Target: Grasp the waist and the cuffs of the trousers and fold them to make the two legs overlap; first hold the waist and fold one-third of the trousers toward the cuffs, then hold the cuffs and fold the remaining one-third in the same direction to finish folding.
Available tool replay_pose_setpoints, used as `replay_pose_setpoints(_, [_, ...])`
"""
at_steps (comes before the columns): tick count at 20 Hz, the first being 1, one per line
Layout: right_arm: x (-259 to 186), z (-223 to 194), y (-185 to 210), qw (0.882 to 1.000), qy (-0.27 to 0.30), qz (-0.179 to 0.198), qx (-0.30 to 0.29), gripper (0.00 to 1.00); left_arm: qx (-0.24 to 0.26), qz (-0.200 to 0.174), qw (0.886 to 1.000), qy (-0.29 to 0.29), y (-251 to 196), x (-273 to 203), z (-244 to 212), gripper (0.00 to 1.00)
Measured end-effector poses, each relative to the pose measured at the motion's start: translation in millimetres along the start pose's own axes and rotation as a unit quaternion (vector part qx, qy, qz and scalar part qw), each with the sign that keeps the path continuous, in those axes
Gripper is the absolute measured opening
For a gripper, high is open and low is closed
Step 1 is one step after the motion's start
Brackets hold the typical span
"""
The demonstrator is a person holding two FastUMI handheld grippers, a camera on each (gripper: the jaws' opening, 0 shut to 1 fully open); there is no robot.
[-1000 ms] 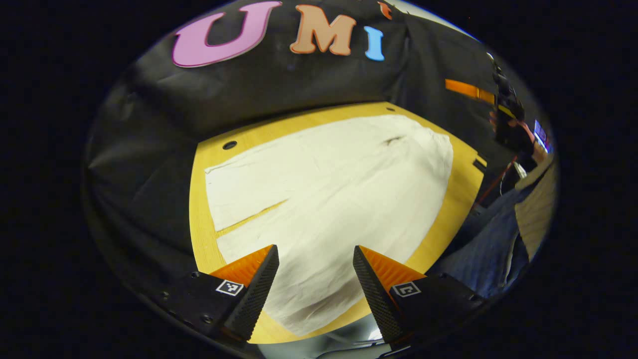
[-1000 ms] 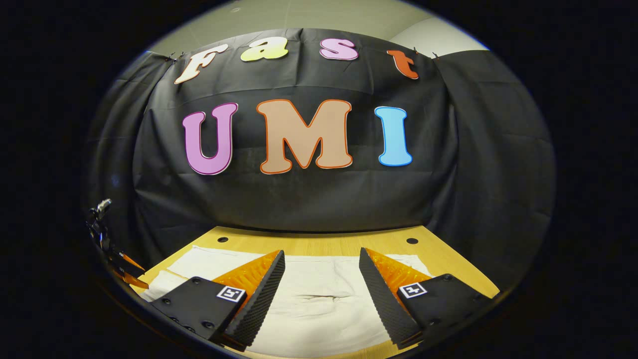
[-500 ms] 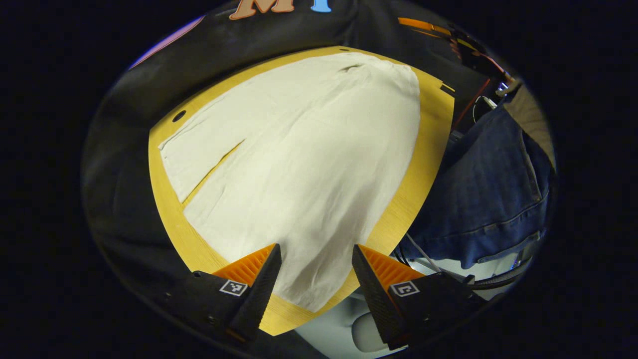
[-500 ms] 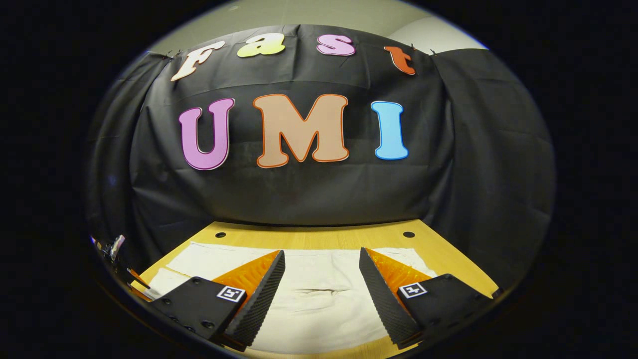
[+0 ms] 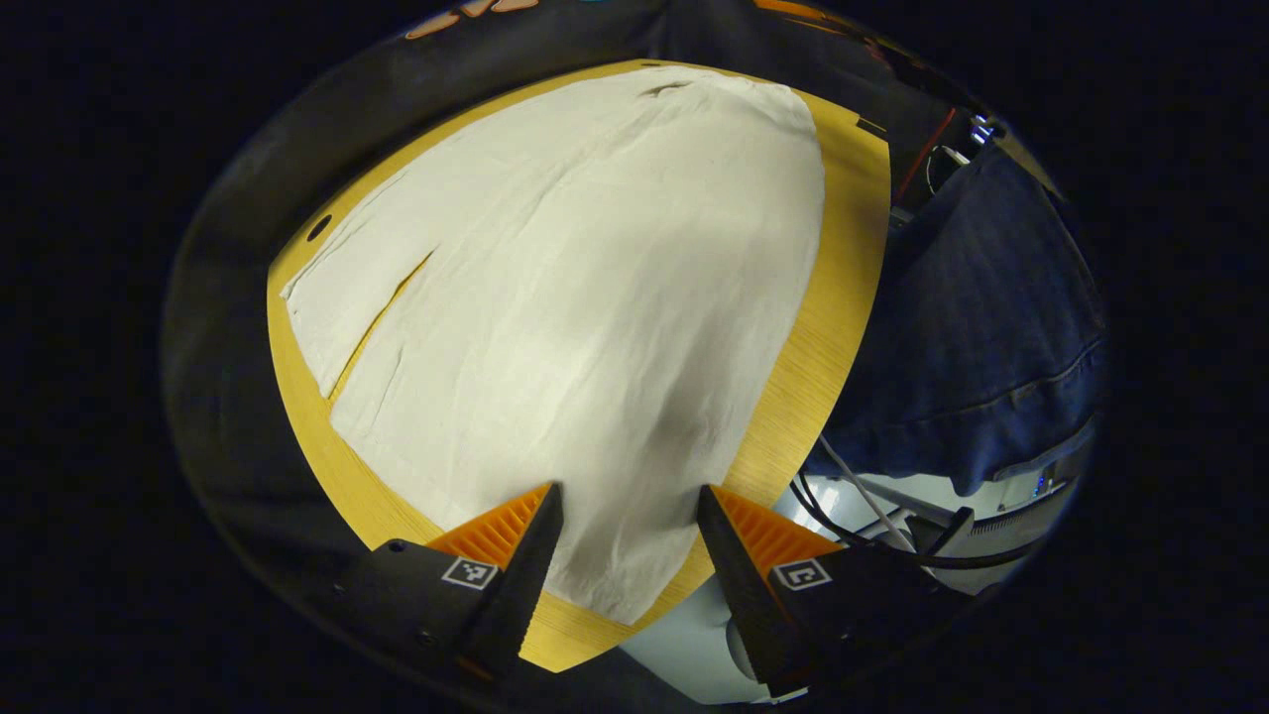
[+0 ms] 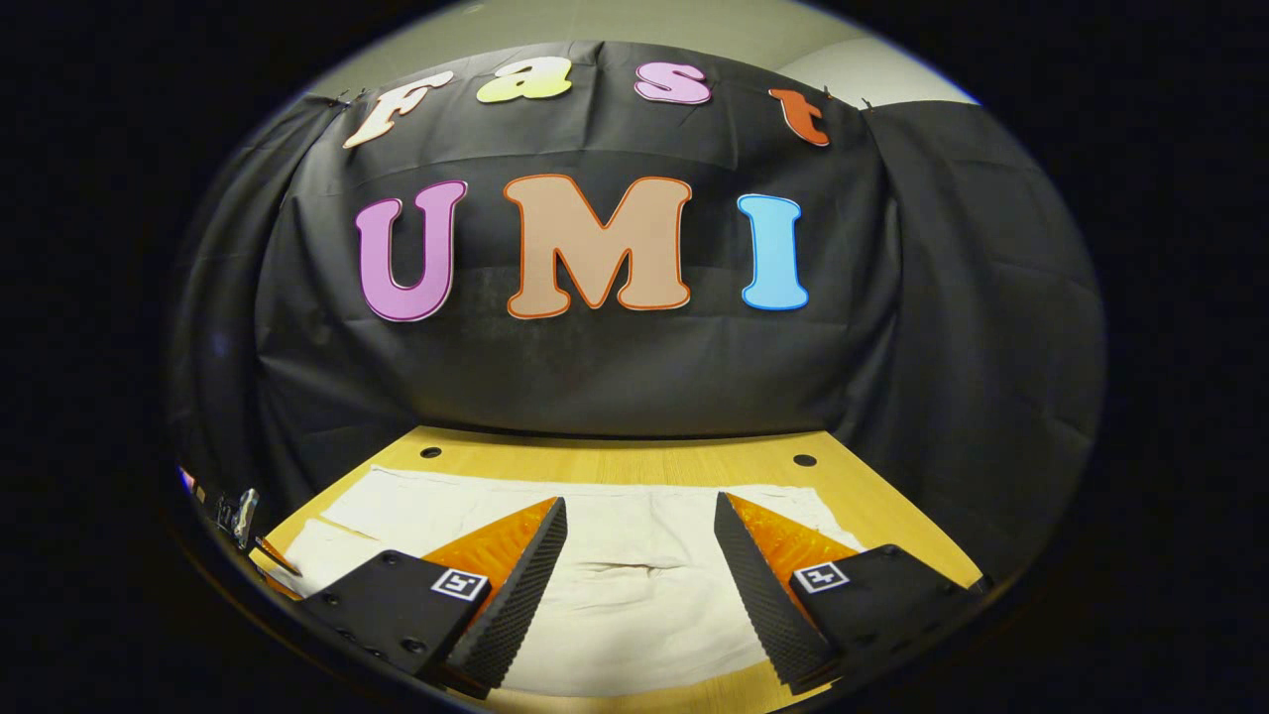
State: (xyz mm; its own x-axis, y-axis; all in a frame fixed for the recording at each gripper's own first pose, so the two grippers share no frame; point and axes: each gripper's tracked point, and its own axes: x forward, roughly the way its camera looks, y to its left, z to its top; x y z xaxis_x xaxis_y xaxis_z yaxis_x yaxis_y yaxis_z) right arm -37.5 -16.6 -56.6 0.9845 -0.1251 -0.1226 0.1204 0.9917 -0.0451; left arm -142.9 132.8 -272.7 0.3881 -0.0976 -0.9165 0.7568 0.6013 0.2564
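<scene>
Left gripper (image 5: 627,516) hovers with its jaws spread apart over the near end of the cream, lightly creased cloth trousers (image 5: 565,297), gripping nothing. Those trousers lie flat on the light wooden table (image 5: 823,327), their long axis running away from this gripper: the two legs part at a narrow slit toward the far left of the left gripper view, while the wider end with a small dark fold (the waist, by the look of it) sits at the far top. Against a second ago, this camera has tipped downward, so the trousers now reach higher in the view and the person's blue denim leg (image 5: 981,327) beside the table's edge looms larger. Right gripper (image 6: 639,555) likewise stands open and empty, low above the trousers (image 6: 615,585), which stretch crosswise before it; its outlook has barely shifted, the table (image 6: 615,461) showing slightly more of itself beneath the black cloth wall (image 6: 615,387).
</scene>
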Motion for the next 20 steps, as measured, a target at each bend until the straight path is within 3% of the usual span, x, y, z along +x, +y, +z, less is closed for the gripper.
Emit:
replay_pose_setpoints(8, [12,-12,-2,0.999,0.020,0.025,-0.016,0.95,0.019,-0.010,0.999,0.027,2,4,0,0.83])
replay_pose_setpoints(9, [15,-16,-1,0.999,0.025,0.034,-0.022,0.92,0.019,-0.008,0.999,0.027,4,5,3,0.80])
replay_pose_setpoints(12, [20,-25,3,0.996,0.043,0.066,-0.048,0.95,0.020,0.001,0.999,0.025,10,10,10,0.35])
replay_pose_setpoints(13, [20,-31,4,0.994,0.051,0.078,-0.059,0.92,0.020,0.007,0.999,0.024,12,10,12,0.31])
replay_pose_setpoints(14, [22,-35,5,0.992,0.058,0.091,-0.071,0.97,0.020,0.014,0.999,0.026,16,8,15,0.19])
replay_pose_setpoints(16, [26,-46,4,0.986,0.071,0.116,-0.095,0.98,0.017,0.025,0.999,0.030,16,12,15,0.05])
replay_pose_setpoints(20, [29,-84,-2,0.971,0.113,0.163,-0.132,0.99,0.004,0.031,0.999,0.044,16,12,15,0.01])
